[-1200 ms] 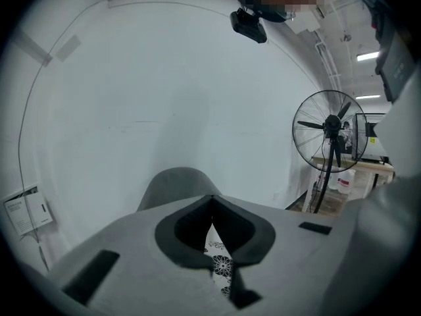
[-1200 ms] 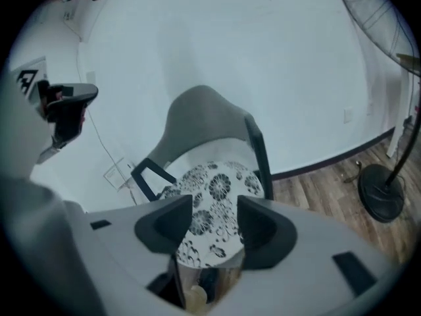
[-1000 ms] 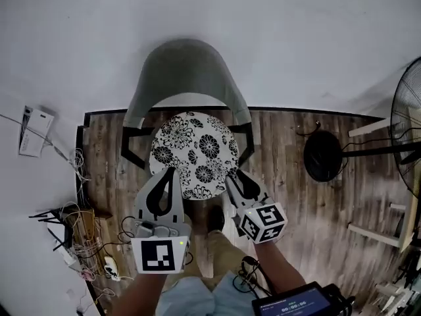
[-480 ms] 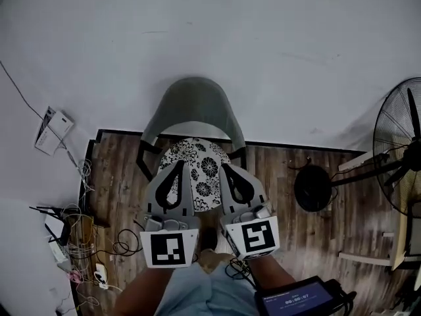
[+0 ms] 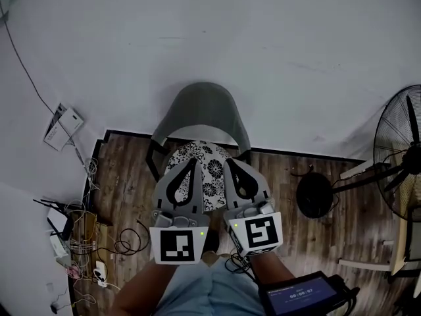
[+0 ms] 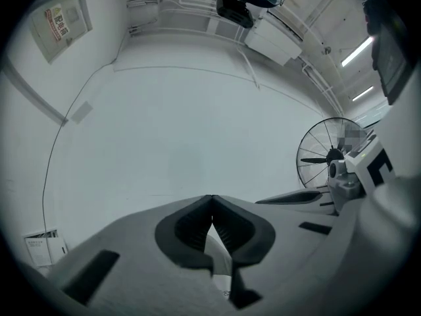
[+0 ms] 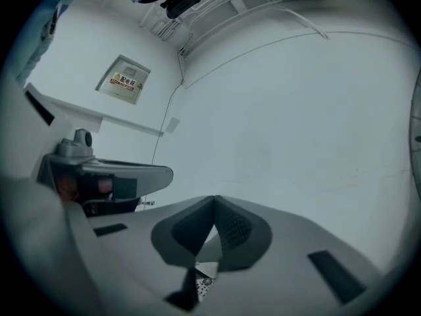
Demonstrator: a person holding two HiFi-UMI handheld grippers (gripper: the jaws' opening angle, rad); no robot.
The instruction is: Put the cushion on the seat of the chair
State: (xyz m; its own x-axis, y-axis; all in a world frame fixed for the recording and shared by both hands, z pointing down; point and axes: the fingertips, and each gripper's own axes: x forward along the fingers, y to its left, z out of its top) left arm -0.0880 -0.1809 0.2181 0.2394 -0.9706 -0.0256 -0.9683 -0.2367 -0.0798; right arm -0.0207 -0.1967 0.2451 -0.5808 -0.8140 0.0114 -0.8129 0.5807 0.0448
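Observation:
The round black-and-white flowered cushion [image 5: 212,170] lies flat on the seat of the grey shell chair [image 5: 200,107], which stands against the white wall. Both grippers hang side by side above the cushion's near half, pointing level at the wall. My left gripper [image 5: 195,160] is shut with its tips meeting [image 6: 211,200] and nothing between them. My right gripper [image 5: 228,163] is also shut and empty [image 7: 214,200]. A sliver of the cushion's pattern shows under the right jaws. The grippers hide part of the cushion.
A standing fan [image 5: 402,155] with a round black base [image 5: 314,195] stands to the right on the wood floor. Cables and power strips [image 5: 72,237] are piled at the left. A white box [image 5: 62,125] hangs on the left wall. A screen [image 5: 301,301] shows bottom right.
Both grippers have lifted off the cushion's near edge and now point level at the wall. The cushion stays on the seat. The head view has tipped up to show more wall.

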